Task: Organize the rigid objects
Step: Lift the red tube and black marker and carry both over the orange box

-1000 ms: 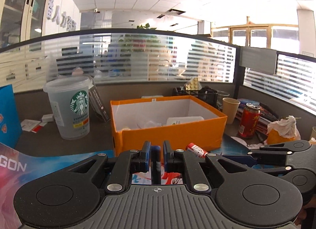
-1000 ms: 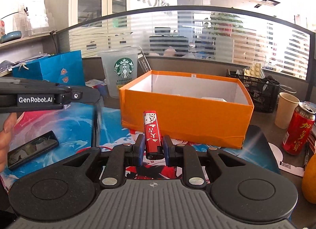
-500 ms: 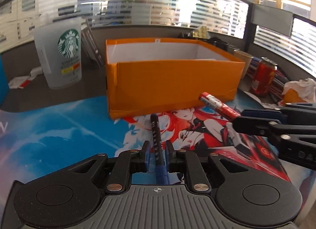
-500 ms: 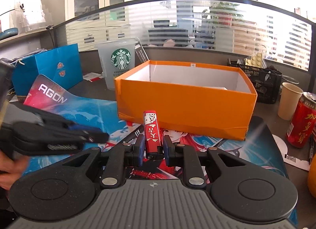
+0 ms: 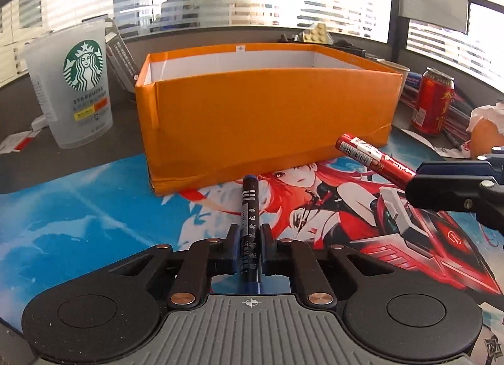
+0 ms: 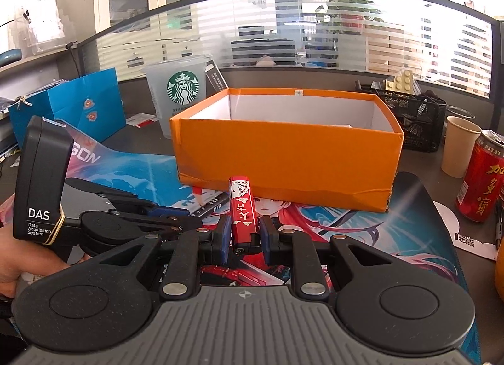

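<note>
My left wrist view: sits low over printed mat point(image 5: 94, 207), looks forward along fingers at near long wall of orange box point(image 5: 267, 119), close. My right wrist view: a bit higher and farther back, faces same box point(image 6: 283, 157) from its front-left corner, white inside wall visible. Both views share box, mat point(image 6: 132, 172), Starbucks cup point(image 5: 75, 87) point(image 6: 179, 94) left of box, red can point(image 5: 433, 103) point(image 6: 483, 176) right of box. Each view catches other gripper: right gripper point(image 5: 412, 177) at right edge, left gripper point(image 6: 195, 218) at lower left.
</note>
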A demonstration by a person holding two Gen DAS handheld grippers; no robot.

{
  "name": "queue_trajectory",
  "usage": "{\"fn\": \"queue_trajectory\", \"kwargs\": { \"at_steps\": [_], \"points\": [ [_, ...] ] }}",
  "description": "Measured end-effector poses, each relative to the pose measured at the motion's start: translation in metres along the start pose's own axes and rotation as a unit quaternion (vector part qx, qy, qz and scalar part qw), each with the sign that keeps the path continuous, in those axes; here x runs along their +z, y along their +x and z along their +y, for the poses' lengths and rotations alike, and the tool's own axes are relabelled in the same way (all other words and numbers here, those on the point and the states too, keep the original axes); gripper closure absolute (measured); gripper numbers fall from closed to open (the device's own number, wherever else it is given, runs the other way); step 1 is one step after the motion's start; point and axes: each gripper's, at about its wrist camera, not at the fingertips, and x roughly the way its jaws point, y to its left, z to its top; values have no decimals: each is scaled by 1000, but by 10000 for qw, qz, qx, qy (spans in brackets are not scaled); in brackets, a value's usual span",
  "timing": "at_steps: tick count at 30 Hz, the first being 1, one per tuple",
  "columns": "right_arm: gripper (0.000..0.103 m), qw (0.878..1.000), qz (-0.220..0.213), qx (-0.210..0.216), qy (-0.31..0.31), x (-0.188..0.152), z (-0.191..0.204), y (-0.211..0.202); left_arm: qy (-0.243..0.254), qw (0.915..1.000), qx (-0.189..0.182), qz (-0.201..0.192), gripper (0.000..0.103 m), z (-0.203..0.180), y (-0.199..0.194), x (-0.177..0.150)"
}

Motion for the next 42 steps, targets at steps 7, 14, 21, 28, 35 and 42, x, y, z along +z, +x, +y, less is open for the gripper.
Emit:
{"fn": "queue_trajectory", "kwargs": {
  "at_steps": [7, 14, 21, 28, 35, 42],
  "points": [
    [85, 10000, -13, -52, 32, 0, -4, -2, -10, 9995, -97, -291, 93, -2, -25, 8],
    [85, 9999, -126, -37, -62, 8, 0, -5, 14, 9966, -224, -794, 93, -2, -61, 29],
    [85, 9993, -320, -69, -197, 26, 0, -8, -22, 9940, -241, -1064, 93, 1, -75, 52],
    [85, 9979, -580, -78, -284, 48, -1, -9, 51, 9909, -193, -1331, 92, 1, -83, 78],
    [85, 9965, -779, -57, -313, 70, -7, -5, 43, 9897, -183, -1420, 93, 2, -76, 103],
    [85, 9962, -810, -147, -279, 91, -20, 6, -2, 9893, -184, -1447, 92, 4, -64, 122]
  ]
}}
